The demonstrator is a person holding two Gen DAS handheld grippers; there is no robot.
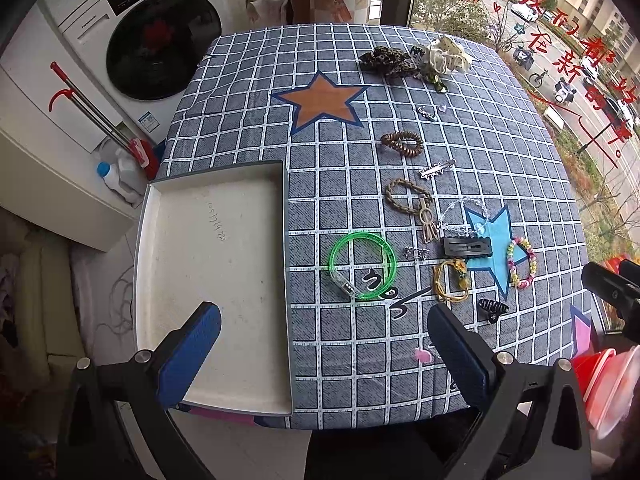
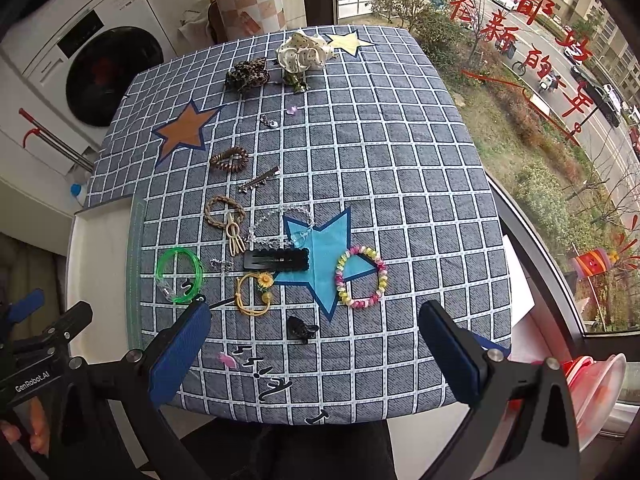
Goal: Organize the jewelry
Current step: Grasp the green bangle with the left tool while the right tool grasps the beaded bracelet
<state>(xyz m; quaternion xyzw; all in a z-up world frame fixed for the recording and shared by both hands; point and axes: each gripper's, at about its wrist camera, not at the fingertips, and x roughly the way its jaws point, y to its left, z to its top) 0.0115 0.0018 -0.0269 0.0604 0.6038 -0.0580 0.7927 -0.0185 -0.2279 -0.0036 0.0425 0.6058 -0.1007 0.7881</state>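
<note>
both hand-held grippers, left and right, hover spread apart above scattered jewelry; tray empty.

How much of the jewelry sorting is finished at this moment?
Nothing looks done: the white tray holds no pieces. Nothing is in hand; the left gripper and right gripper are open. Everything remains on the checked cloth, including the green bangle and beaded bracelet.
</note>
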